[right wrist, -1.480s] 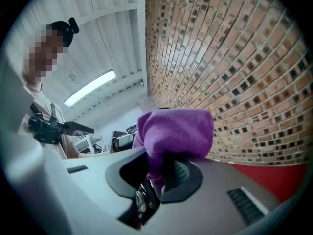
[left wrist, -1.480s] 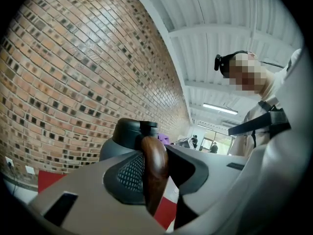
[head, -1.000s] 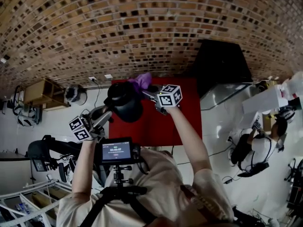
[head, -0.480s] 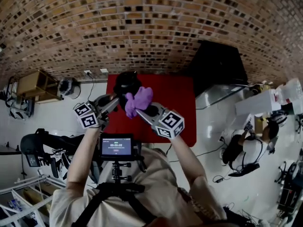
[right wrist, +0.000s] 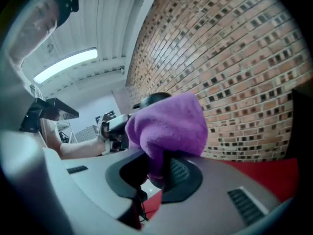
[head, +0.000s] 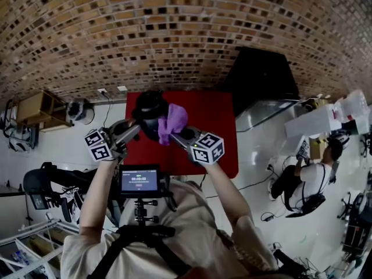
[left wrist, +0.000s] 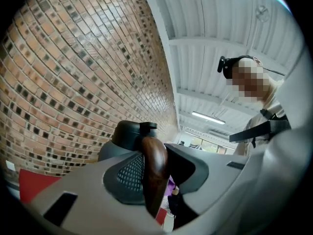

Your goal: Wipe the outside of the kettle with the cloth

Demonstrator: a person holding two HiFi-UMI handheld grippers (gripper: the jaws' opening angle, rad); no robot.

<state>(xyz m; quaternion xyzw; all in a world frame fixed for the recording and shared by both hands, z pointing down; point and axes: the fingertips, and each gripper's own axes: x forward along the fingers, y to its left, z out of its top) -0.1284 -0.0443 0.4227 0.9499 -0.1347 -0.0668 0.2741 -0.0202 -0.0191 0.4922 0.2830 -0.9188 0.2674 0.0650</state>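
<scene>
**Kettle held by its handle, cloth at its right side**

A brick wall (head: 174,34) fills the far side of the scene; below it spreads a pale floor (head: 261,150), with a tall black cabinet (head: 258,74) against the wall at the right; left of the cabinet stands a red table (head: 212,138), its near edge just ahead of the person.

The dark kettle (head: 148,106) is off the tabletop, seen over the table's far left corner; its lid and spout show in the left gripper view against the brickwork. The purple cloth (head: 172,121) bunches at the kettle's right side – touching it or just beside it, the views do not settle which.

The left gripper (head: 135,131) comes in from the near left and points about level; its jaws are clamped on the kettle's brown handle (left wrist: 154,170), which stands upright between the pads. The right gripper (head: 176,133) comes in from the near right – its jaws are pinched on a fold of the cloth, the rest of which billows above them.
</scene>
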